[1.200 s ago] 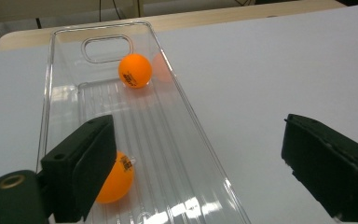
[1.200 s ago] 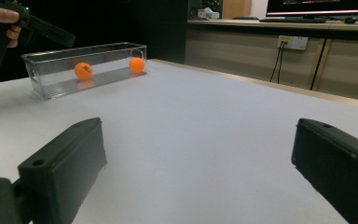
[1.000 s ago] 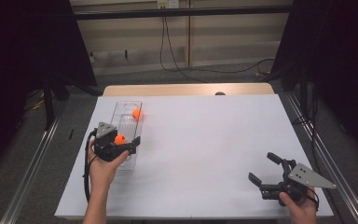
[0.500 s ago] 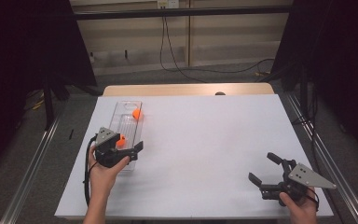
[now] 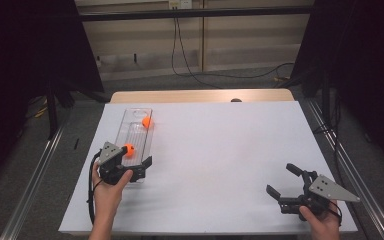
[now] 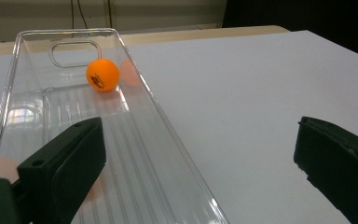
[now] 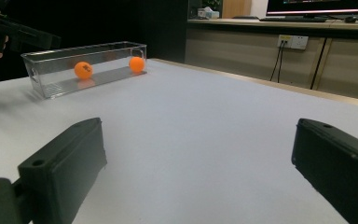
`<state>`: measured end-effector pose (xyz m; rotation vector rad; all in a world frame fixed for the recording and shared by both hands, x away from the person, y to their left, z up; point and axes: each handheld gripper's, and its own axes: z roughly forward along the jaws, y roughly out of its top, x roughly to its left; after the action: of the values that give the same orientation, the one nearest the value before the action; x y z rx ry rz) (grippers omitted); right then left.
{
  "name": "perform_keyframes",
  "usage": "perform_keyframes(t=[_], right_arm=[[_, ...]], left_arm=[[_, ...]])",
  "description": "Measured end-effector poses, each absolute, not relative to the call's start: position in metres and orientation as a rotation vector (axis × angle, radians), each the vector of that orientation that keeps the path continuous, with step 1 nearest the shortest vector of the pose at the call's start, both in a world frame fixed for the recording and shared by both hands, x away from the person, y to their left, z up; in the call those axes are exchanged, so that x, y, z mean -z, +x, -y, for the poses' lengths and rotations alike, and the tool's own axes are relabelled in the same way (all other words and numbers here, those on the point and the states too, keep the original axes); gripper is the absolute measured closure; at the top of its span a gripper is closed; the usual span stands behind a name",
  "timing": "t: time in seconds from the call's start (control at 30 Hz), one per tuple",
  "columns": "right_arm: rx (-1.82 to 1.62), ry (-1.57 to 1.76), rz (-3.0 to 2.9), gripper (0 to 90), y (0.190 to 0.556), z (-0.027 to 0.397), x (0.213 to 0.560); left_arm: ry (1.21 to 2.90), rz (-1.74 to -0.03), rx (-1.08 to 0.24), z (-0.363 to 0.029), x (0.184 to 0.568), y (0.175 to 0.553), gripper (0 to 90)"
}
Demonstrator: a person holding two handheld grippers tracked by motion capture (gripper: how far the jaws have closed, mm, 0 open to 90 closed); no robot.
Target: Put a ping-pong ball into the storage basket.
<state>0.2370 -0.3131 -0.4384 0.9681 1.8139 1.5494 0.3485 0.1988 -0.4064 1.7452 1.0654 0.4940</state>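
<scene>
Left gripper fingers just opened, ball in tray

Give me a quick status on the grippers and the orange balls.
Left gripper open over the clear tray, jaws just opened, nothing between them. Right gripper open, empty. Two orange balls in tray. Nothing in the way.

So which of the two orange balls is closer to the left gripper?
The orange ball at the clear tray's near end, beside the open left gripper; the other ball lies toward the far end.
</scene>
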Motion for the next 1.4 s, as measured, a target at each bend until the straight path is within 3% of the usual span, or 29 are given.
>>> perform_keyframes(t=[1.4], right_arm=[[-1.55, 0.968, -1.813, 2.4, 0.237, 0.313, 0.438]], left_arm=[[1.706, -0.979, -0.55, -0.219, 0.42, 0.325, 2.5]])
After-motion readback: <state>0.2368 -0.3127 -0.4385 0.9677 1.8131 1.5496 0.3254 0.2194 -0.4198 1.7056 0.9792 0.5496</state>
